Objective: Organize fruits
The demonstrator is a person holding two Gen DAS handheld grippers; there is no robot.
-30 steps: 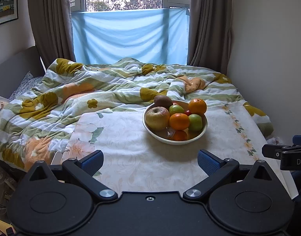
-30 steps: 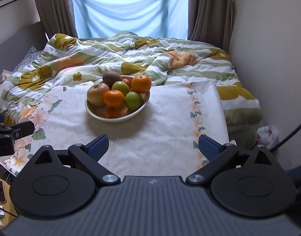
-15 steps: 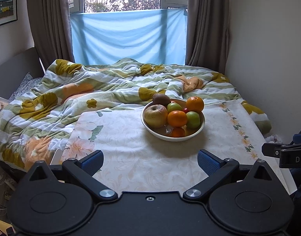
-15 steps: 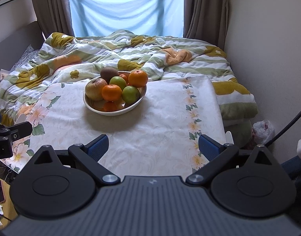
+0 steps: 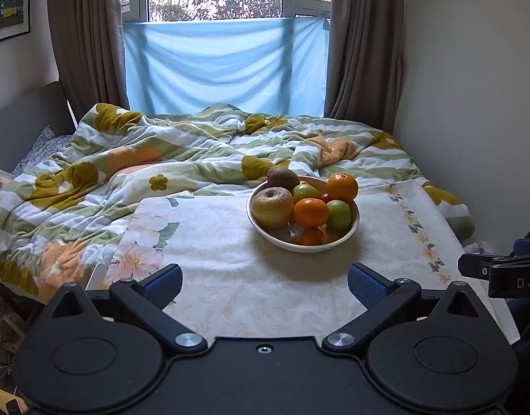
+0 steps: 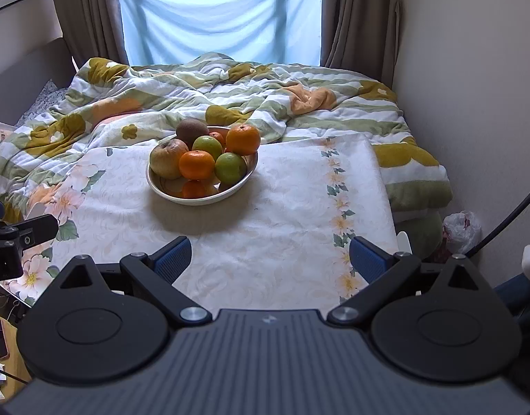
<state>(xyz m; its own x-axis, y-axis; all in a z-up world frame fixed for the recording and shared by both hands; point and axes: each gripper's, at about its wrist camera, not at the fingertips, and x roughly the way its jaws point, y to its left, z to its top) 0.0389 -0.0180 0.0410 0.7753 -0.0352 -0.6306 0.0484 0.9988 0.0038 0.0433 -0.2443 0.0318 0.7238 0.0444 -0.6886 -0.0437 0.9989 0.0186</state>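
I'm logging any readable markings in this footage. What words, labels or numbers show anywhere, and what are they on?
"DAS", cut off by the frame edge: on the right gripper, seen from the left wrist view.
".AI", start cut off: on the left gripper, seen from the right wrist view.
Framed picture on the wall: no readable text.
Bowl, fruit, cloth: no text.

Left wrist view: looking forward along the left gripper (image 5: 265, 282), facing the window, with the fruit bowl (image 5: 301, 243) ahead and slightly right. Right wrist view: looking forward along the right gripper (image 6: 270, 256), tilting lower, with the bowl (image 6: 199, 199) ahead-left. Both sharing bowl, tablecloth (image 5: 230, 276), quilt (image 6: 126, 110); each catching the other gripper at its edge.
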